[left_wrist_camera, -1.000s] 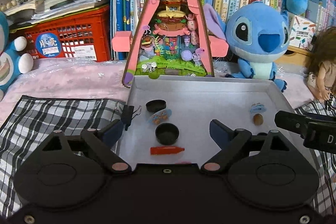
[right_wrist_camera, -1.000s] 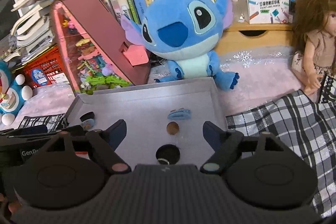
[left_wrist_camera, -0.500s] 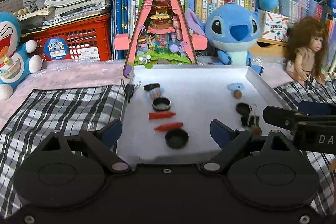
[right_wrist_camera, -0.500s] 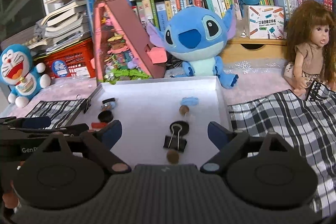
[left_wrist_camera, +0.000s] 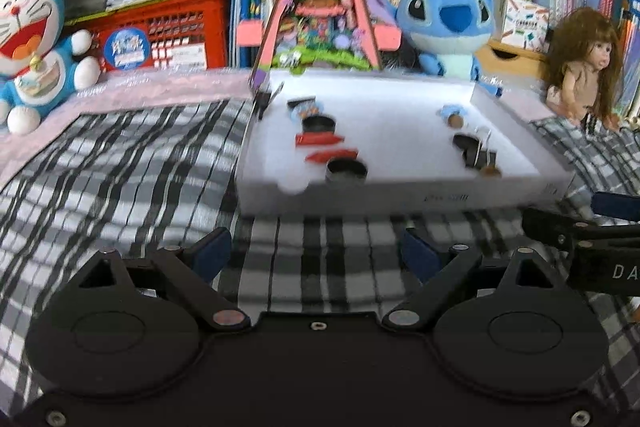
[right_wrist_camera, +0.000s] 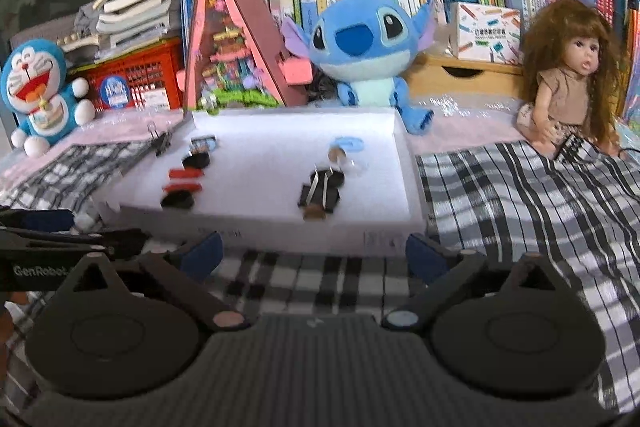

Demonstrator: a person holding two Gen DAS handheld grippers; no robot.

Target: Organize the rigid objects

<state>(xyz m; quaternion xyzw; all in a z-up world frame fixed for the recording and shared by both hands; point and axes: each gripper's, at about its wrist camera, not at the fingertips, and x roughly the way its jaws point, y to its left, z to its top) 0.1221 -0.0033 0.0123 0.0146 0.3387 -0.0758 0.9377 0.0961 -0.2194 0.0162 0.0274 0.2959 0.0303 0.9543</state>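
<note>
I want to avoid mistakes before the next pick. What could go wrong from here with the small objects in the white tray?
1. The two red pieces and black caps lie close together, so wide-open jaws may knock a neighbour.
2. The binder clip lies against a black cap and a brown disc; gripping it may drag them.
3. Both views are blurred, so aiming may be poor.

One white tray (left_wrist_camera: 400, 193) is sitting on the plaid cloth (left_wrist_camera: 120, 163). Inside it, three black round caps (left_wrist_camera: 346, 171) are lying, plus two red pieces (left_wrist_camera: 320, 139), two brown coin-like discs (left_wrist_camera: 455, 121), two small blue clip-like items (left_wrist_camera: 450, 111) and one black binder clip (left_wrist_camera: 480, 157). A second binder clip (left_wrist_camera: 264, 99) is gripping the tray's left rim. Behind, two red baskets (left_wrist_camera: 168, 31), one Stitch plush (left_wrist_camera: 448, 23), one Doraemon plush (left_wrist_camera: 30, 43) and one doll (left_wrist_camera: 584, 67) are sitting.
</note>
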